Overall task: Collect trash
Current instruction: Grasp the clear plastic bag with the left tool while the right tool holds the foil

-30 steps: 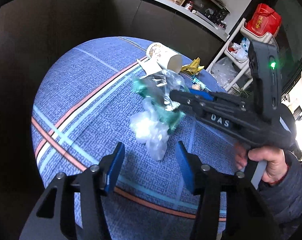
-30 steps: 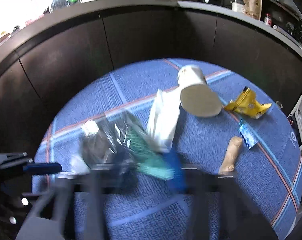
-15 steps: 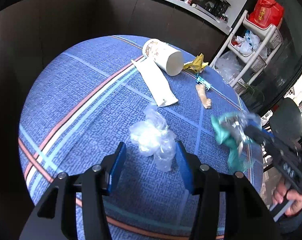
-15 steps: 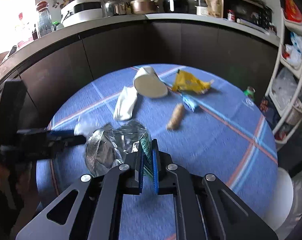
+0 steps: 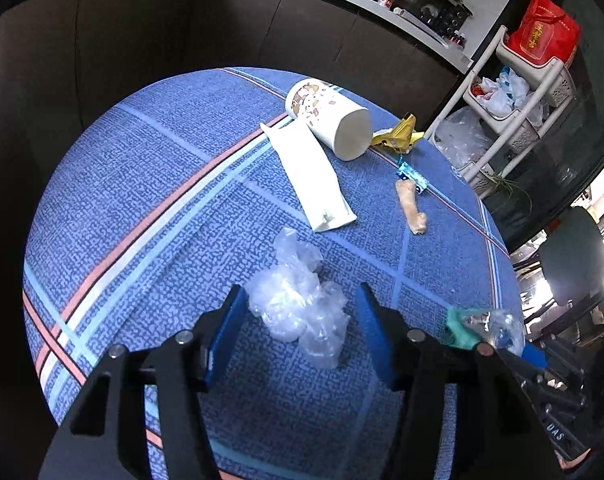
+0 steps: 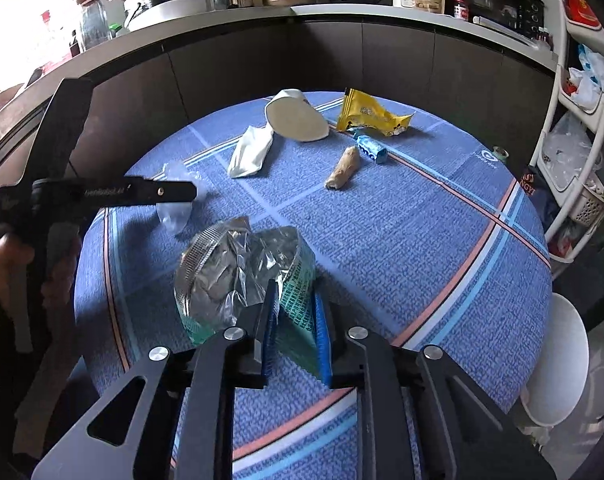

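Moved: our right gripper (image 6: 294, 320) has carried the green foil wrapper (image 6: 242, 276) off toward the table (image 5: 150, 200) edge, jaws pinching it.
Left gripper (image 5: 300, 332): jaws spread around the clear plastic wad (image 5: 298, 304).
Paper cup (image 5: 329, 124): tipped over; contents hidden.

Bare tablecloth (image 6: 421, 240) lies open rightward; cup (image 6: 296, 120) and wrappers (image 6: 371, 116) seemingly crowd the far edge.

"DAS" on right gripper (image 5: 537, 356) body, probably; other print unreadable.
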